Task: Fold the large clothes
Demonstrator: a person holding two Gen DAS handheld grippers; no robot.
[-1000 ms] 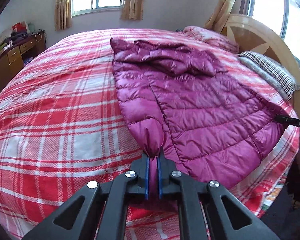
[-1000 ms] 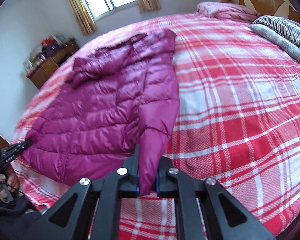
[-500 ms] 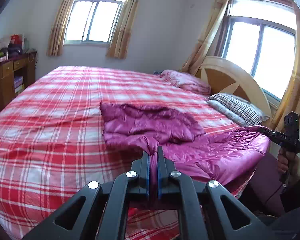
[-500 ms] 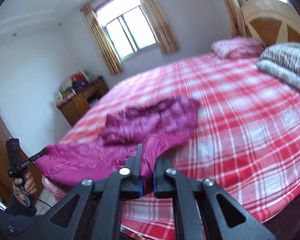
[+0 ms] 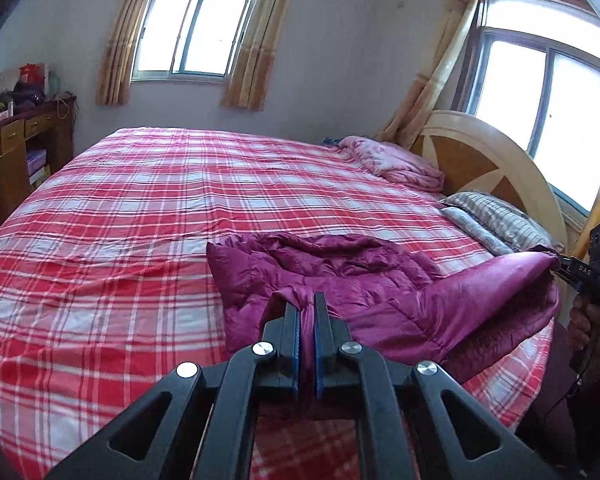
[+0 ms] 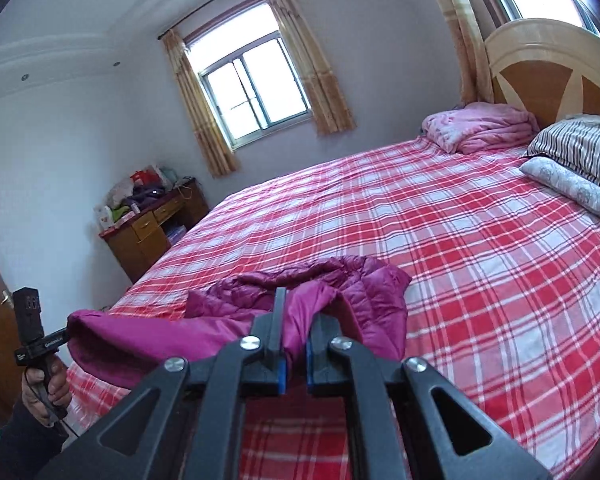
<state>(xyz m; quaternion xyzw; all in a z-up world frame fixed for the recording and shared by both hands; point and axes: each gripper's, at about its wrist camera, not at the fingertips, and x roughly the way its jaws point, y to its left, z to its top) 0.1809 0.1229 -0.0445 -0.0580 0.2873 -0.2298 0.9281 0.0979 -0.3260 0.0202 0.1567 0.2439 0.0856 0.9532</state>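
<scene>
Jacket (image 5: pixel 380 292), partly lifted off the bed (image 5: pixel 140 220), is pinched at two hem-end folds by the clenched left gripper (image 5: pixel 307 312) and right gripper (image 6: pixel 296 320); judged light, soft, puffy and slippery, so grip bunched edges.

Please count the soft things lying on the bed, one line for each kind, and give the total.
Purple padded jacket: 1
Pink folded blanket: 1
Striped pillow: 1
Grey patterned pillow: 1
Total: 4, all on the red plaid bedspread.
</scene>
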